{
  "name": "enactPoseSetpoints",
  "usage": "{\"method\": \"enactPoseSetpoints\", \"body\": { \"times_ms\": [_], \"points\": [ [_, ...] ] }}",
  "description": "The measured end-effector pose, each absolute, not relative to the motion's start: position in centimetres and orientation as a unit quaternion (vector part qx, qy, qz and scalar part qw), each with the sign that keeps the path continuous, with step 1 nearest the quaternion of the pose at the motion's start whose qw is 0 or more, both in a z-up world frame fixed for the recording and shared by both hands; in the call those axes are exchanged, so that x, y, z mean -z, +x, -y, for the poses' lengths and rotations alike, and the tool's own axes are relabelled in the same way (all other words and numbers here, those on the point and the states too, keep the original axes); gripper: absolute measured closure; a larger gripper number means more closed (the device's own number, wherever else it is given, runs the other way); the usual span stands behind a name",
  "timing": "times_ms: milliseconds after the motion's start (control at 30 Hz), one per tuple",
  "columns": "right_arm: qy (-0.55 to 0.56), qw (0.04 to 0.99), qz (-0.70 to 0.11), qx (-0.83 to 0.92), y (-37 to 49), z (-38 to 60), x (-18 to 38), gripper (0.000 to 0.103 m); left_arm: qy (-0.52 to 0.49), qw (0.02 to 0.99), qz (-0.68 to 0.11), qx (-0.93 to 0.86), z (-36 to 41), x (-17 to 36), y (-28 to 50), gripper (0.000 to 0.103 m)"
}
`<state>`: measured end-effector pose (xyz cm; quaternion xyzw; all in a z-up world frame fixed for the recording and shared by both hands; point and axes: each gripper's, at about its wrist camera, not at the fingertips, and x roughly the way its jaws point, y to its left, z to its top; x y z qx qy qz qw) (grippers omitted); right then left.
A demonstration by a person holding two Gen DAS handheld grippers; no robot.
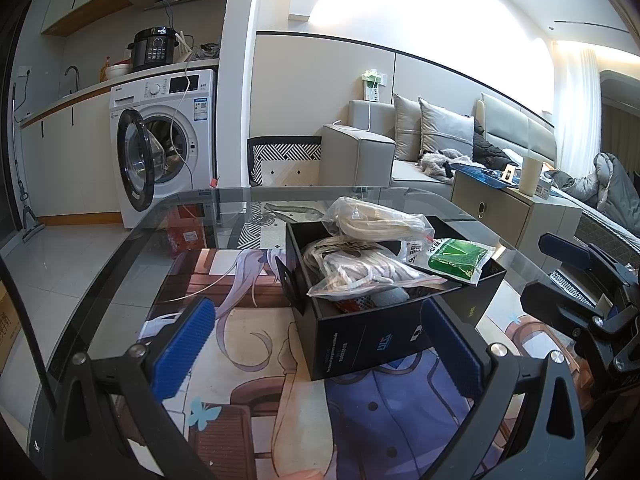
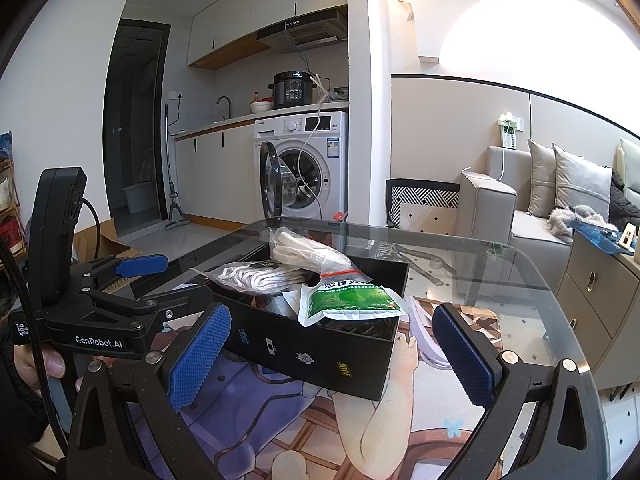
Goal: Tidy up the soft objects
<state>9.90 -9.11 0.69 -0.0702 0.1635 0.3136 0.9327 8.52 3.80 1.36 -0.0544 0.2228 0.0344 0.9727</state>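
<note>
A black open box point(image 1: 360, 338) stands on the glass table, also in the right wrist view point(image 2: 320, 354). In it lie clear bags of white cloth point(image 1: 360, 270) point(image 2: 260, 276), another white bundle point(image 1: 380, 220) point(image 2: 308, 254), and a green packet point(image 1: 456, 258) point(image 2: 352, 298) on the rim. My left gripper point(image 1: 320, 346) is open and empty, just in front of the box. My right gripper point(image 2: 334, 354) is open and empty, facing the box's other side; it shows at the right of the left wrist view point(image 1: 592, 280).
The glass table point(image 1: 132, 264) carries a printed anime mat point(image 1: 248, 360). A washing machine point(image 1: 160, 140) with its door open stands behind. A grey sofa point(image 1: 400, 148) and a beige cabinet point(image 1: 516, 208) are at the right.
</note>
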Motion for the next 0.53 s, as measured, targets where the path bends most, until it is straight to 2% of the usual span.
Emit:
{"method": "enactPoseSetpoints", "body": {
  "times_ms": [533],
  "points": [
    [-0.07, 0.933, -0.163, -0.314, 9.9, 9.08, -0.72, 0.0, -0.054, 0.974, -0.22, -0.033, -3.8, -1.43, 8.42, 0.0]
  ]
}}
